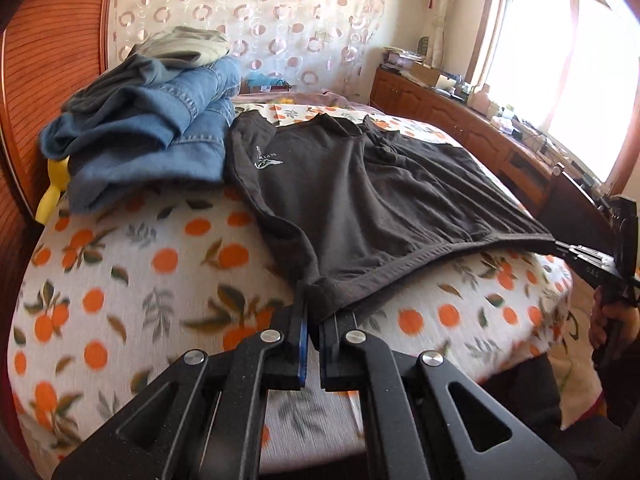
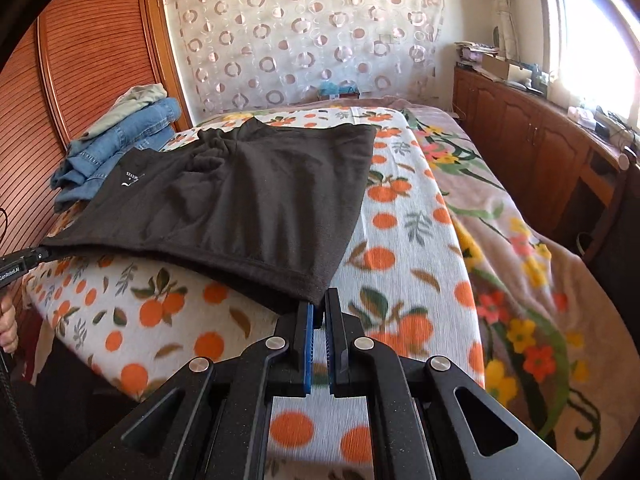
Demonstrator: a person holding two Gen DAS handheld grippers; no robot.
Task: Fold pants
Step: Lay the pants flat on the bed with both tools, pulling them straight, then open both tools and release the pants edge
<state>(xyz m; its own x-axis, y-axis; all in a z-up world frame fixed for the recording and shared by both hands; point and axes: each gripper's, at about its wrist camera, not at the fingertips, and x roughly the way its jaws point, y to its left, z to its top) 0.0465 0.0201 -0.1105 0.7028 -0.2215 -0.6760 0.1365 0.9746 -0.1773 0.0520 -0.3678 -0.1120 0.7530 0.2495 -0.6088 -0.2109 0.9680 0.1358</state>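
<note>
Dark brown pants lie spread over the orange-print bed cover, with a small white logo near their far left side. My left gripper is shut on the near left corner of the pants' edge. My right gripper is shut on the near right corner of the pants. The edge between the two corners hangs taut just above the bed. The right gripper also shows at the right of the left wrist view, and the left gripper at the left edge of the right wrist view.
A pile of folded jeans and other clothes sits at the far left of the bed by the wooden headboard. A floral blanket covers the bed's right side. A wooden cabinet with clutter runs under the window.
</note>
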